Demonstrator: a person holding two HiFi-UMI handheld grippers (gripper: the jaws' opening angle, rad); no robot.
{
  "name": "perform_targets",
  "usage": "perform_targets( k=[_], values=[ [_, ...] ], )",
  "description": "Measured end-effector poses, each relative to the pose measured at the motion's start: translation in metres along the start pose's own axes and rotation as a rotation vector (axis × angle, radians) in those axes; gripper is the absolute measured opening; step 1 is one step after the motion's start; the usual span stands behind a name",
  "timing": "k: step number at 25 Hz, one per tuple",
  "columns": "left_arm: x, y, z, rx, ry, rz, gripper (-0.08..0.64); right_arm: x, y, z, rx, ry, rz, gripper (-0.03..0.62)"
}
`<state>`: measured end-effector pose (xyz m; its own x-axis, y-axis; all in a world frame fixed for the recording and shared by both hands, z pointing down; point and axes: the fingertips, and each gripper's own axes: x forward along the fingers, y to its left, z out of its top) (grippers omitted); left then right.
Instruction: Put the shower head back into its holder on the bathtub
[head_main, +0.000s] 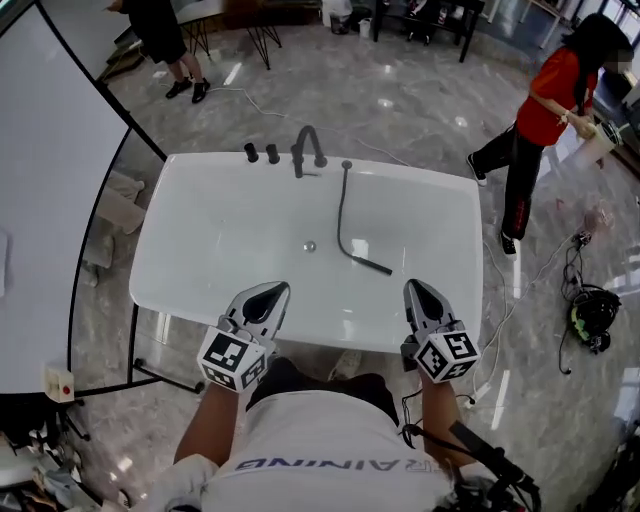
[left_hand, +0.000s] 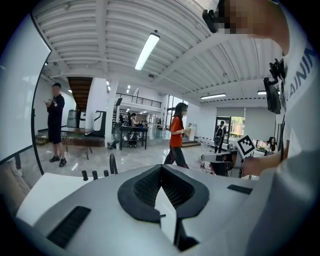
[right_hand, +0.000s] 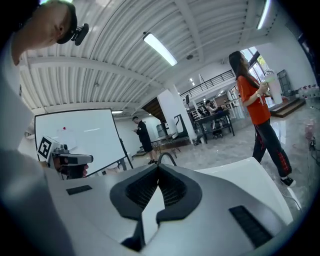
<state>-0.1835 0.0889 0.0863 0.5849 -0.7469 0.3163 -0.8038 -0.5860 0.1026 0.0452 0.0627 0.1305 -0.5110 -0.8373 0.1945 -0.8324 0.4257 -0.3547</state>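
Note:
A white bathtub (head_main: 200, 230) lies in front of me in the head view. The black shower head (head_main: 372, 265) lies inside the tub, and its hose (head_main: 340, 210) runs up to the far rim beside the black faucet (head_main: 307, 148) and two knobs (head_main: 261, 153). My left gripper (head_main: 278, 289) and right gripper (head_main: 412, 286) hover side by side over the tub's near rim. Both point toward the faucet, both are shut, and neither holds anything. The left gripper view shows its closed jaws (left_hand: 161, 168) with the faucet (left_hand: 113, 164) beyond. In the right gripper view the jaws (right_hand: 159, 167) are also closed.
A whiteboard (head_main: 50, 200) stands at the tub's left. A person in a red top (head_main: 545, 110) walks at the far right and a person in black (head_main: 165, 40) stands at the far left. Cables and a dark bundle (head_main: 592, 315) lie on the floor at the right.

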Motion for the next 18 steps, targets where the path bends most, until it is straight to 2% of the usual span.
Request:
perform_targets(
  k=[4, 9, 12, 15, 18],
  values=[
    [0.029, 0.008, 0.008, -0.016, -0.010, -0.035, 0.014, -0.010, -0.019, -0.006, 0.036, -0.015, -0.083, 0.011],
    [0.058, 0.003, 0.029, 0.061, -0.047, -0.152, 0.015, -0.029, -0.027, -0.003, 0.035, -0.035, -0.207, 0.011],
    [0.049, 0.020, 0.037, 0.084, -0.067, -0.206, 0.015, -0.024, -0.006, 0.002, 0.043, -0.054, -0.262, 0.011],
    [0.036, 0.051, 0.033, 0.049, -0.094, -0.243, 0.015, -0.009, 0.022, 0.010, -0.007, -0.056, -0.298, 0.012],
    [0.021, 0.095, 0.024, 0.031, -0.090, -0.244, 0.015, 0.016, 0.053, 0.014, -0.040, -0.063, -0.306, 0.011]
  ],
)
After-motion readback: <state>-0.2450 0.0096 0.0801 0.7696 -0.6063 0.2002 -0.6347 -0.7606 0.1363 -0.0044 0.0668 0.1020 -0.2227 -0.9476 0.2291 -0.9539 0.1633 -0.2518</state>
